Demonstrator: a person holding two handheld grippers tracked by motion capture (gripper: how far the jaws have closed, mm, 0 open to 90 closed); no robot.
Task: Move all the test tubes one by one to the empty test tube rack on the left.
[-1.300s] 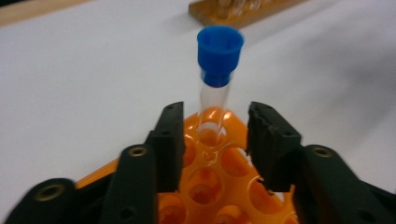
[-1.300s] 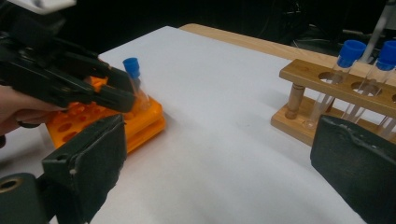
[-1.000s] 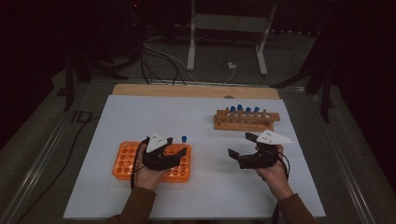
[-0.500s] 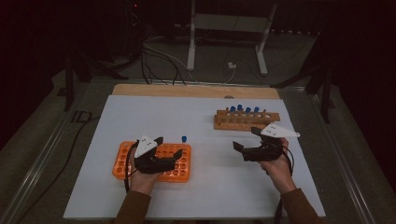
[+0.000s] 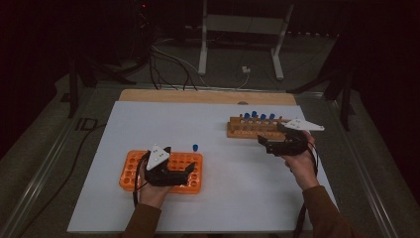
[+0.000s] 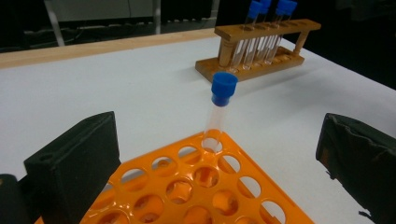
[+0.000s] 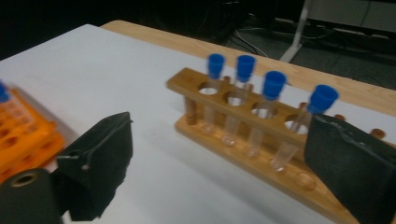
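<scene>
Leftmost, item one: orange rack [image 5: 130, 171], plastic, many round wells, lying on the white table [image 5: 208, 134] near its front-left part. Item two: left gripper [image 5: 190, 168], held in the person's left hand [image 5: 151, 191] over the orange rack; its jaws have just been opening and now stand wide apart with nothing pressed between the pads, as the left gripper view [image 6: 215, 154] confirms. Item three: blue-capped test tube [image 6: 218, 114], clear glass, standing upright in a corner well of the orange rack at its far right end, just ahead of the left gripper and free of both jaws; seen in the high view as a small blue cap [image 5: 195, 147]. Item four: wooden rack [image 5: 247, 130], at the table's far right, carrying four blue-capped tubes [image 7: 259, 107] in a row, all upright or slightly leaning. Item five: right gripper [image 5: 262, 144], in the right hand [image 5: 299, 166], just beside the near edge of the wooden rack; its jaws have just closed a little yet remain well apart, empty, framing the rack in the right gripper view [image 7: 219, 163].
</scene>
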